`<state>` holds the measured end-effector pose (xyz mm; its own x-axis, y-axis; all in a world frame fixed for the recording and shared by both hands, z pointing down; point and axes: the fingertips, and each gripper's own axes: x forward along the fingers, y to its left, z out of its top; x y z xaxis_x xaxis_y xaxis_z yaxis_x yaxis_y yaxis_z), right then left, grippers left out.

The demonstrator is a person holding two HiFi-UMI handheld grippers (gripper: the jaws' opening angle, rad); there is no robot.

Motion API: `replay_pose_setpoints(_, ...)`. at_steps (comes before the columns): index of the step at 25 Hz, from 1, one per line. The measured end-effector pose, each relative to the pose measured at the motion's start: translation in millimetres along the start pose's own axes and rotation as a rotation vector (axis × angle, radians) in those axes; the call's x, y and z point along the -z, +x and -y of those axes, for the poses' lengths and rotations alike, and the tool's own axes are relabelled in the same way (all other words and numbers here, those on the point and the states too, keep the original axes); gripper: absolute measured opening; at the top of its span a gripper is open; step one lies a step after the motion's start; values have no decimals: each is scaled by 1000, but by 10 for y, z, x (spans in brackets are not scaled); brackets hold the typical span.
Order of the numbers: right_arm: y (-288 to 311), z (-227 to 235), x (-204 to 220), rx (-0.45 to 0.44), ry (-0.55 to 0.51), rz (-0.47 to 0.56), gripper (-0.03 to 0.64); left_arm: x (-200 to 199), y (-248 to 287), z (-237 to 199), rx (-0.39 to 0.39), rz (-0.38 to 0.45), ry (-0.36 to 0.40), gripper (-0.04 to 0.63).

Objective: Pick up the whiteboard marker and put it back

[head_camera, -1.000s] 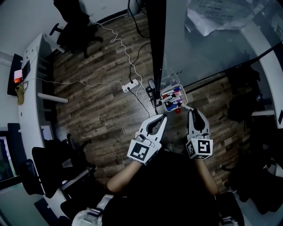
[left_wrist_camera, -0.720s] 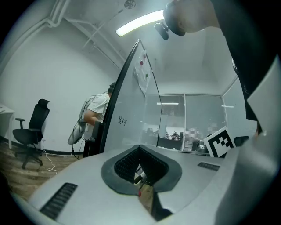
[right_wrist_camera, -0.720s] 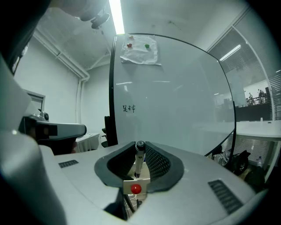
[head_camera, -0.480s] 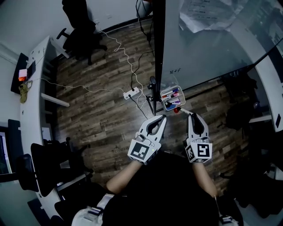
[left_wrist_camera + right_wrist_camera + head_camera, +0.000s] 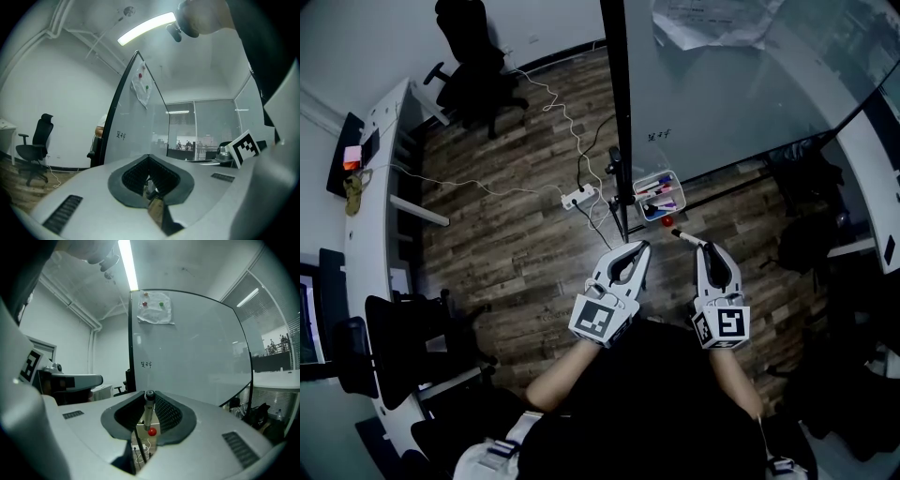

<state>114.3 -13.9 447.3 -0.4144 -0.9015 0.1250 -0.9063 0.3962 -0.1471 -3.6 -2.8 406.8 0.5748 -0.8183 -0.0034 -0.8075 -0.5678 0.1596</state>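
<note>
**Change since the earlier frame:** both tongs have been drawn back from the marker tray (image 5: 645, 184). A second ago it lay just at their tips and it is now well apart from them. The whiteboard marker (image 5: 682, 237) has come away with the right tongs.

**Item 1. Right tongs (image 5: 701, 247).** Clamped on the whiteboard marker. It is gripped at the very tips near one end, and the rest of the barrel juts out free. This hold is judged to leave the barrel clear so it can be set back among the others.

**Item 2. Left tongs (image 5: 635, 247).** Jaws together, nothing between them (carried alongside, apparently idle).

**Item 3. Marker tray.** Clear-walled and mounted at the foot of the whiteboard (image 5: 722, 103), so that pens are kept within reach of the writing surface. Several markers are left in it. A small red round object (image 5: 667, 221) is seen just beside its near edge.

**Item 4. Power strip (image 5: 578, 198).** Laid on the wooden floor, left of the stand.

**Stage judged:** the pick-up is done and the return is not yet begun.
</note>
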Motion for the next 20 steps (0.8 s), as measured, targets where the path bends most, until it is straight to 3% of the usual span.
replay_pose_setpoints(20, -294, -54, -30, -32, -4, 29, 78, -66, -157, 211, -20, 19, 37, 8)
